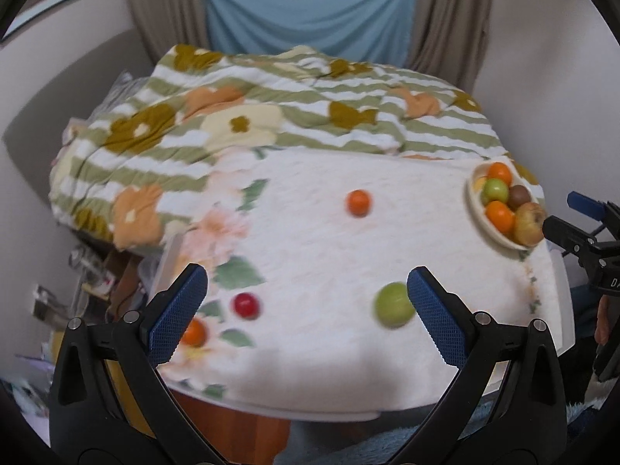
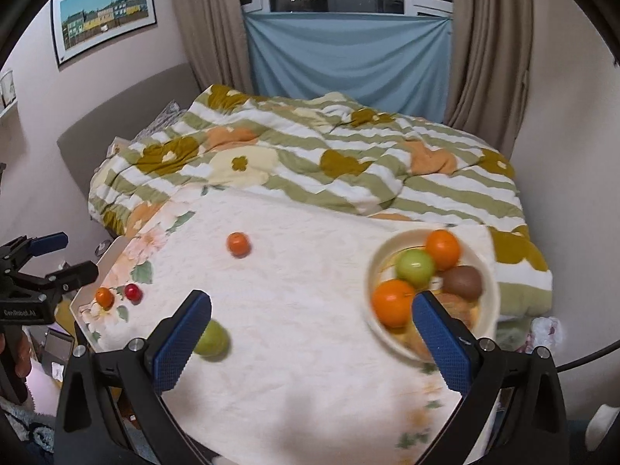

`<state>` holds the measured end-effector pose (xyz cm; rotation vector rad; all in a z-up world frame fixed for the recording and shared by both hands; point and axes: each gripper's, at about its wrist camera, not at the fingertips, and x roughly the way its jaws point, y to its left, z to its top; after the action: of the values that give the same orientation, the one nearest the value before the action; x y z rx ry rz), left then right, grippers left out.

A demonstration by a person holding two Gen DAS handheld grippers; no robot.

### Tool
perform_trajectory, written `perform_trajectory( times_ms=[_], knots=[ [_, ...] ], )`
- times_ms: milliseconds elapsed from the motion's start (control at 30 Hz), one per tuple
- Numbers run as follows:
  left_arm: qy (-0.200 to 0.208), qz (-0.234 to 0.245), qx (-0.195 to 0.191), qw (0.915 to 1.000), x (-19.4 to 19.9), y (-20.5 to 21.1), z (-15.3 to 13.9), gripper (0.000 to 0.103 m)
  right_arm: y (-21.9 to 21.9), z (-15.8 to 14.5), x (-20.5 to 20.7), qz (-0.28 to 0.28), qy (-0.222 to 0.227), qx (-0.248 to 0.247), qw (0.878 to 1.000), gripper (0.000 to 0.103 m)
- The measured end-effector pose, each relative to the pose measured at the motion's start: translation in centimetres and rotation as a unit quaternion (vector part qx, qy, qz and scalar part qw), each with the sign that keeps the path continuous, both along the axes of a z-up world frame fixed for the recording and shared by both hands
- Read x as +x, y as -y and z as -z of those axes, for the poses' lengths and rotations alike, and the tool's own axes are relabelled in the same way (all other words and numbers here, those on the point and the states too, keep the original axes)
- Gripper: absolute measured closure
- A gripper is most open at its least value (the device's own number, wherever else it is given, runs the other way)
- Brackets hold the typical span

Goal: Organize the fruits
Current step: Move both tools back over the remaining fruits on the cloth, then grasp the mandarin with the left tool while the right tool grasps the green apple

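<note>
Both grippers are open and empty. Left gripper hovers over the bench; the green apple lies just inside its right finger, off-centre. Closing from here could clip the apple and roll it off the near edge, since it is round on a soft cloth. Right gripper sits beside the bowl, which already holds fruit; a loose orange lies mid-bench.

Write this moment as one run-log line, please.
left hand-held gripper open, empty | right hand-held gripper open, empty | bowl holds five fruits | four fruits loose on tablecloth
</note>
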<state>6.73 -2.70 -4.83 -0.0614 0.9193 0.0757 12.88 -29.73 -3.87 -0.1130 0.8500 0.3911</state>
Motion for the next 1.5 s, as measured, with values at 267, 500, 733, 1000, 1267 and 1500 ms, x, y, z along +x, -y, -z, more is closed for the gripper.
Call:
perform_trajectory(
  times_ms=[267, 500, 733, 1000, 1267, 1500],
  knots=[
    [-0.011, -0.018, -0.009, 0.9997, -2.2, -7.7, 2.1, 0.000, -6.2, 2.1, -1.2, 0.006, -0.017, 0.012, 1.000, 0.000],
    [-0.014, -0.001, -0.002, 0.9999, -3.1, -11.3, 5.1, 0.000, -9.3, 4.6, -1.9, 0.043, -0.024, 0.016, 0.999, 0.000],
    [-0.017, 0.036, 0.015, 0.9991, -2.8, -12.4, 8.8, 0.002, -10.4, 7.9, -2.4, 0.083, -0.036, 0.022, 0.996, 0.000],
    [-0.066, 0.077, 0.039, 0.9941, -1.6, -11.6, 13.3, 0.016, -10.9, 11.4, -2.8, 0.098, -0.070, 0.000, 0.993, 0.000],
    [-0.112, 0.066, 0.017, 0.9914, -0.9, -12.0, 15.9, 0.041, -11.4, 13.0, -2.5, 0.088, -0.096, -0.013, 0.991, 0.000],
    [-0.122, 0.060, 0.019, 0.9906, -0.8, -12.1, 16.6, 0.052, -12.4, 13.9, -2.0, 0.065, -0.110, -0.031, 0.991, 0.000]
  ],
)
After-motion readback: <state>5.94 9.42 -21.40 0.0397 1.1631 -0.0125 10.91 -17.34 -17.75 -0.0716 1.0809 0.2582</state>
